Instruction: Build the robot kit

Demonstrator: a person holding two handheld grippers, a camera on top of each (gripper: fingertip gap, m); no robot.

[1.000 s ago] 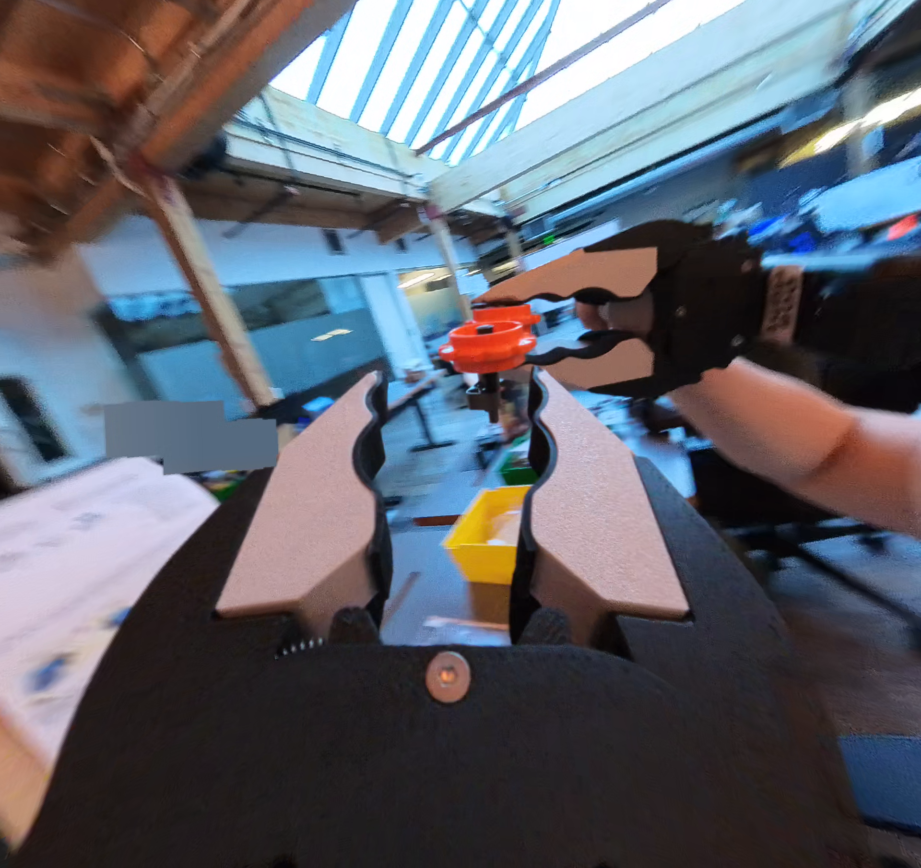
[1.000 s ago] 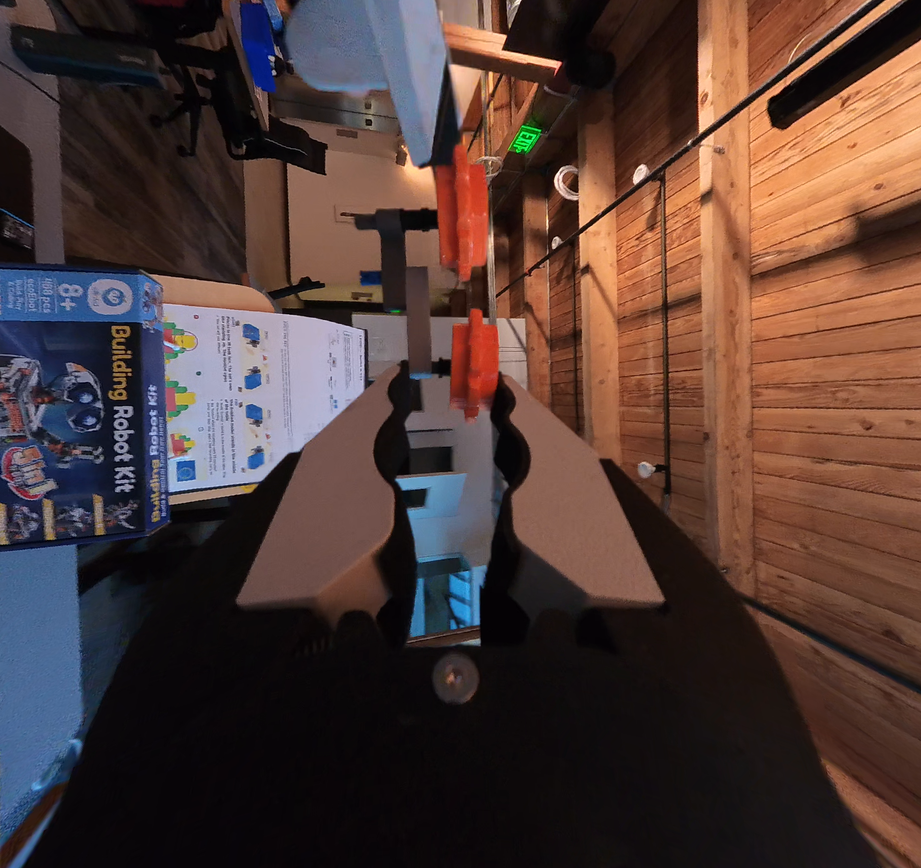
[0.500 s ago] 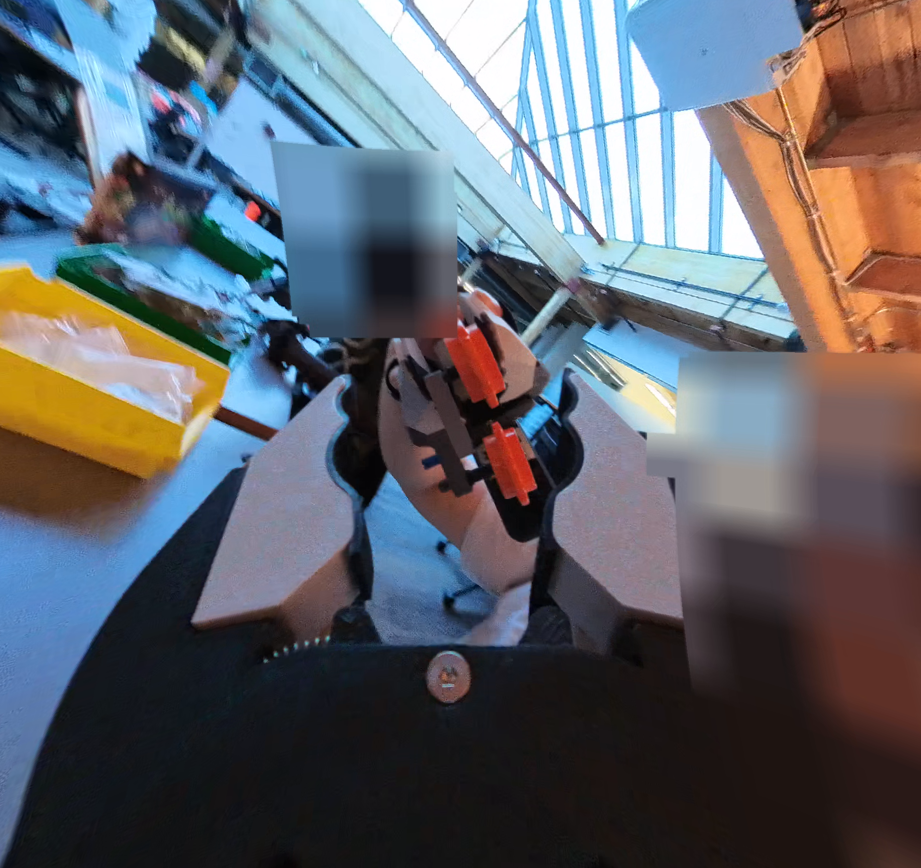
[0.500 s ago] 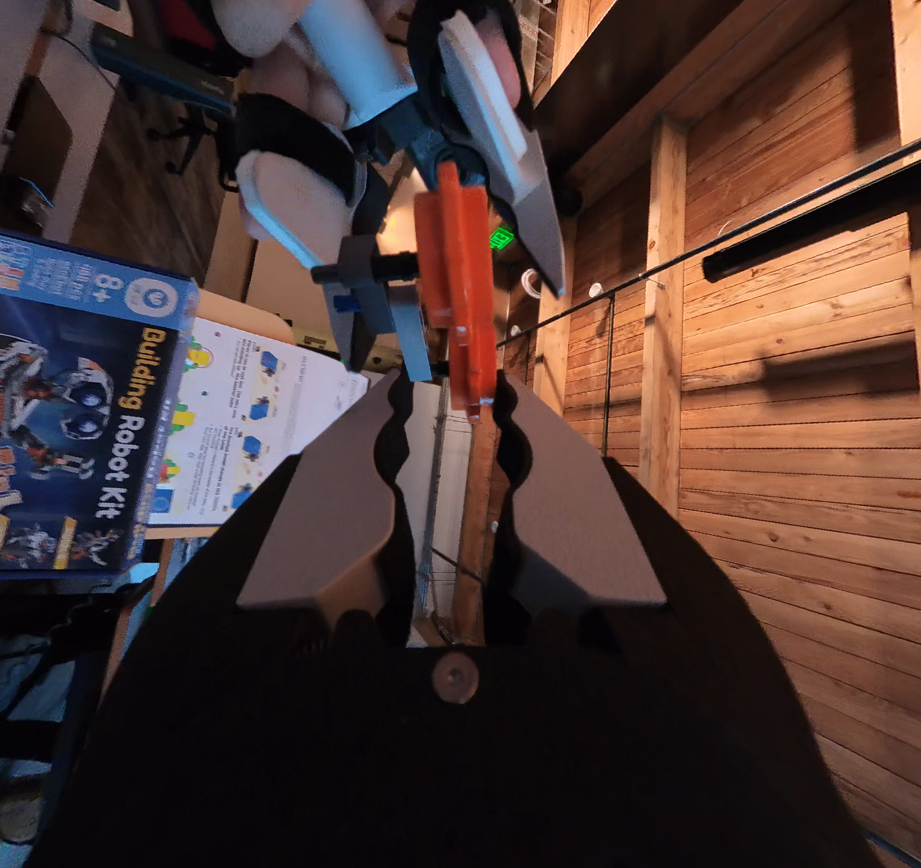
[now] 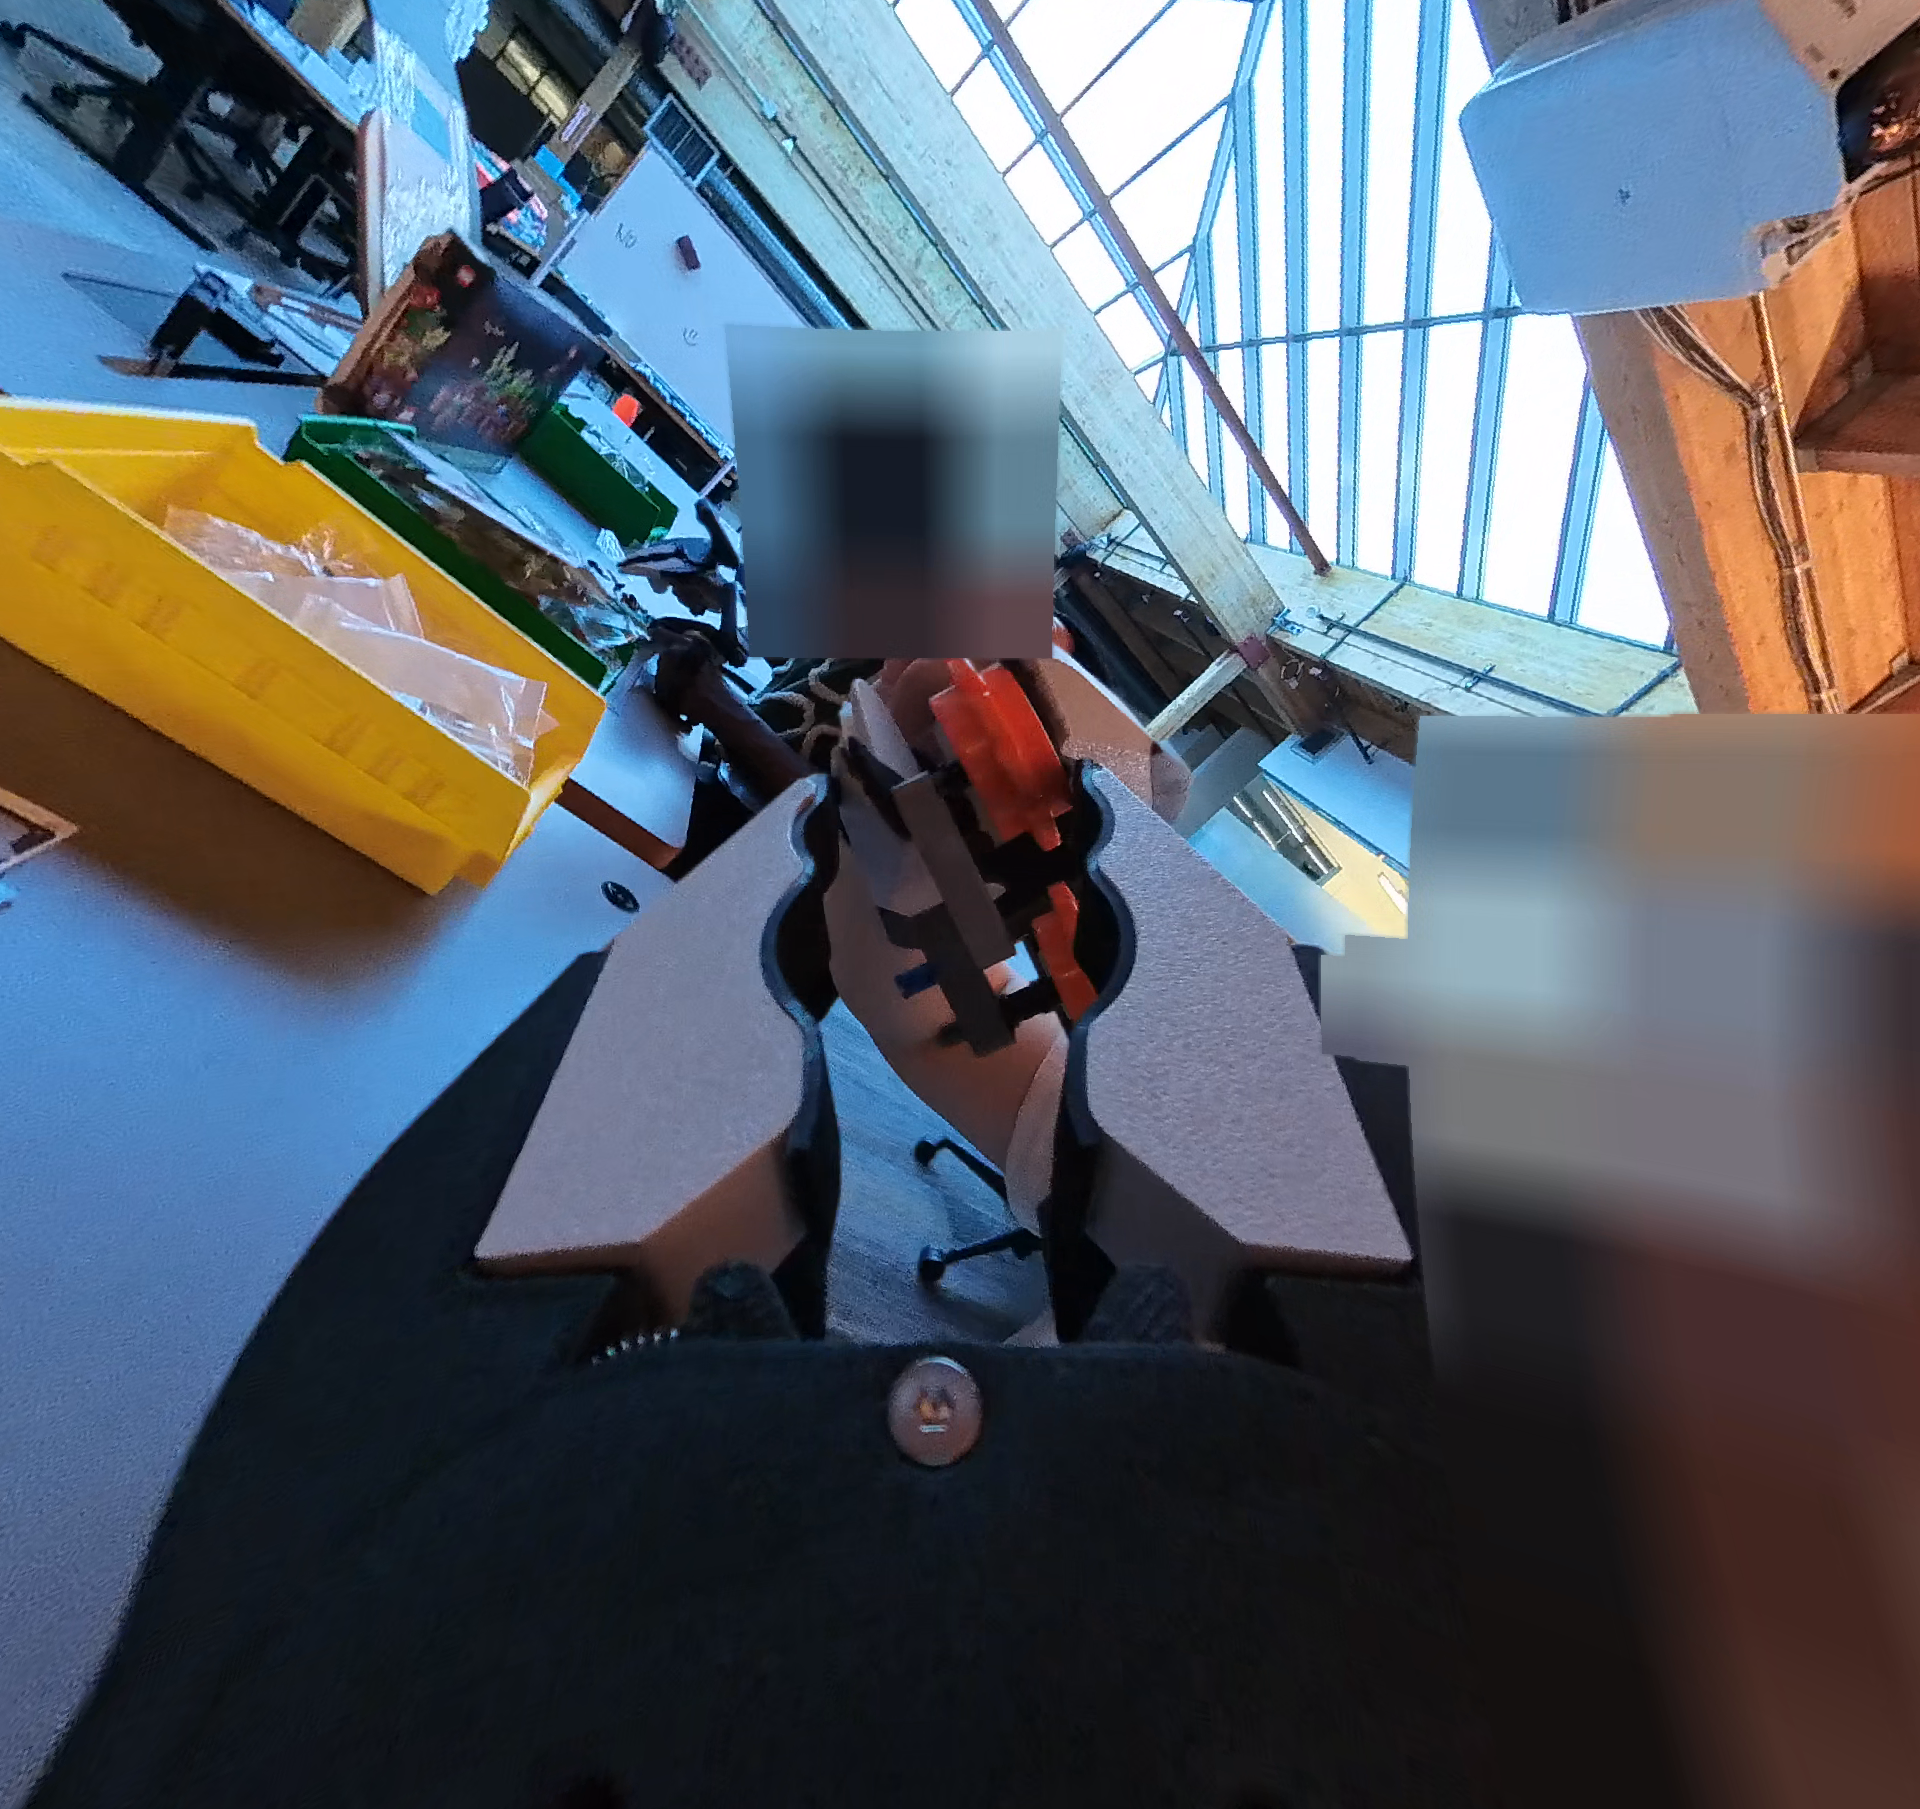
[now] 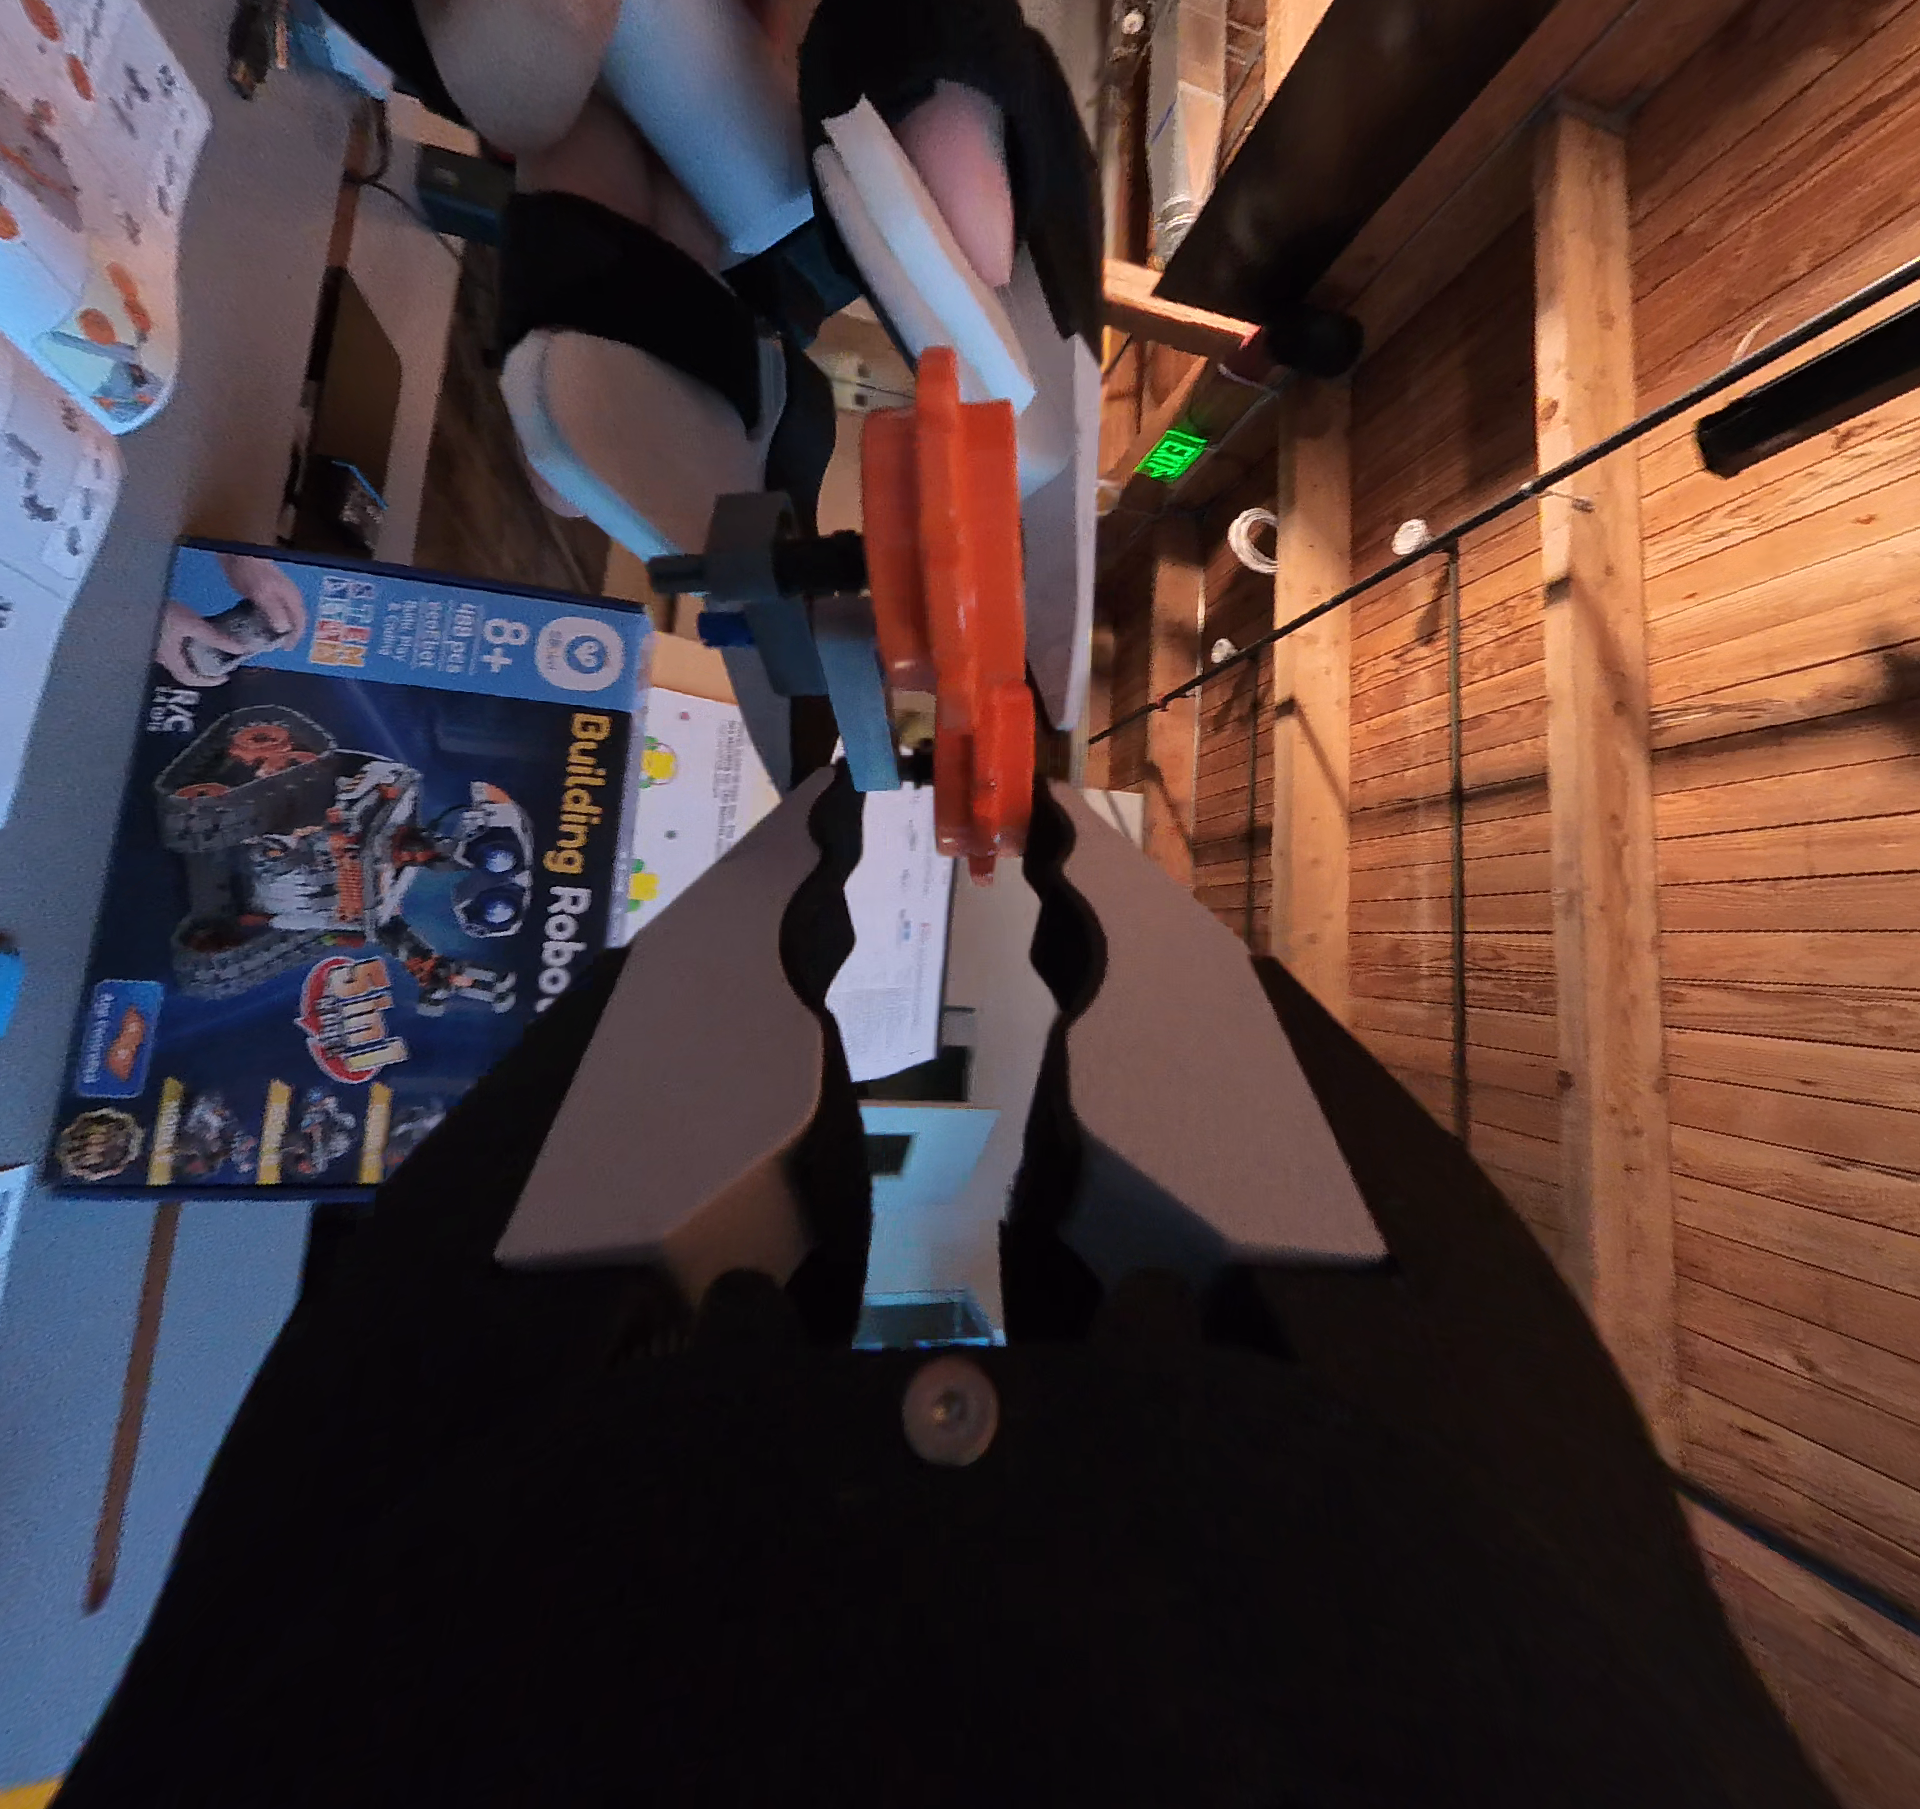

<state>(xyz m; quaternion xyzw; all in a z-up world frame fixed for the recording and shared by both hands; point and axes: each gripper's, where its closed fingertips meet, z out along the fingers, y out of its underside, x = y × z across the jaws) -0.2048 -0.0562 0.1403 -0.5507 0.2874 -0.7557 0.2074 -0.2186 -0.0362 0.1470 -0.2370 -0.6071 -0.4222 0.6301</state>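
Note:
A small assembly (image 5: 951, 907) of a grey beam with two orange wheels on black axles hangs in the air between my two grippers, which face each other. My left gripper (image 5: 954, 788) has its fingers closed around the near end; the lower orange wheel touches its right finger. In the right wrist view the assembly (image 6: 935, 554) stands upright. My right gripper (image 6: 935, 788) pinches the beam end and the small orange wheel at its fingertips. The left gripper (image 6: 852, 627) shows above, its pads against the large wheel and the axle end. The right gripper's fingers (image 5: 1127, 731) show behind the assembly.
A yellow bin (image 5: 260, 679) with clear bags and a green bin (image 5: 582, 481) stand on the grey table (image 5: 208, 1084). A blue kit box (image 6: 343, 876) and instruction sheets (image 6: 696, 793) lie behind. A wooden wall (image 6: 1558, 928) is on the right. A person's gloved hand (image 6: 499, 24) holds the left gripper. My two grippers' fingertips are within a few centimetres of each other.
The left gripper swung round to face the right one, came up to the assembly, and its fingers narrowed around it. The right gripper kept its hold and tilted slightly.

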